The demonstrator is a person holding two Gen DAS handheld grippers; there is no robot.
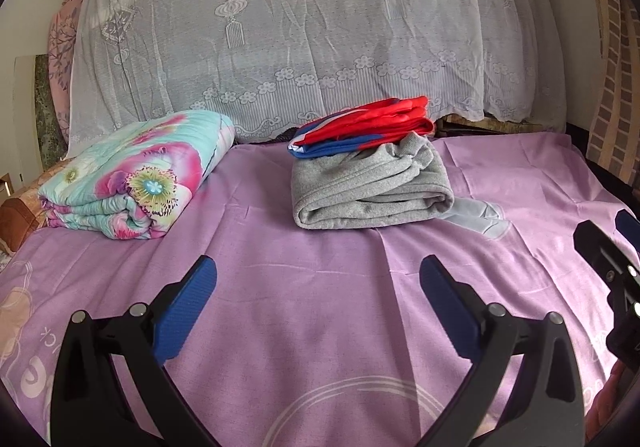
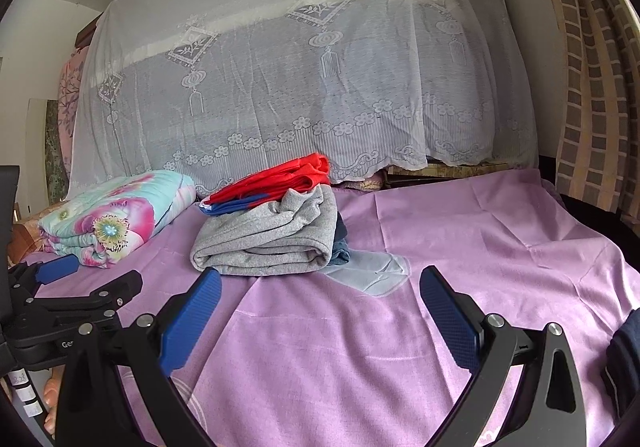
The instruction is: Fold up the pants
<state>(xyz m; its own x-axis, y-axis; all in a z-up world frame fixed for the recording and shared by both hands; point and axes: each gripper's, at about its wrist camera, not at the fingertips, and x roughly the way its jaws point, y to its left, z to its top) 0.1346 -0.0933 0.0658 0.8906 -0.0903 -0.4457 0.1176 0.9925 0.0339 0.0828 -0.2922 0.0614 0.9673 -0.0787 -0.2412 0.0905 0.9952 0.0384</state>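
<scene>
Folded grey pants (image 1: 370,189) (image 2: 266,241) lie in a stack on the purple bed sheet (image 1: 300,287) (image 2: 460,247), with a folded red and blue garment (image 1: 364,127) (image 2: 272,183) on top and a dark blue garment (image 2: 340,243) peeking out beneath at the right. My left gripper (image 1: 318,273) hovers open over bare sheet, short of the stack, nothing between its fingers. My right gripper (image 2: 320,285) is open too, empty, just in front of the stack. In the left wrist view the right gripper (image 1: 608,247) shows at the right edge; in the right wrist view the left gripper (image 2: 80,287) shows at the left.
A folded floral quilt (image 1: 136,179) (image 2: 116,217) lies at the back left of the bed. A white lace cloth (image 1: 300,27) (image 2: 300,87) drapes over a tall heap behind. A checked curtain (image 2: 592,87) hangs at the right. Dark cloth (image 2: 624,359) sits at the near right edge.
</scene>
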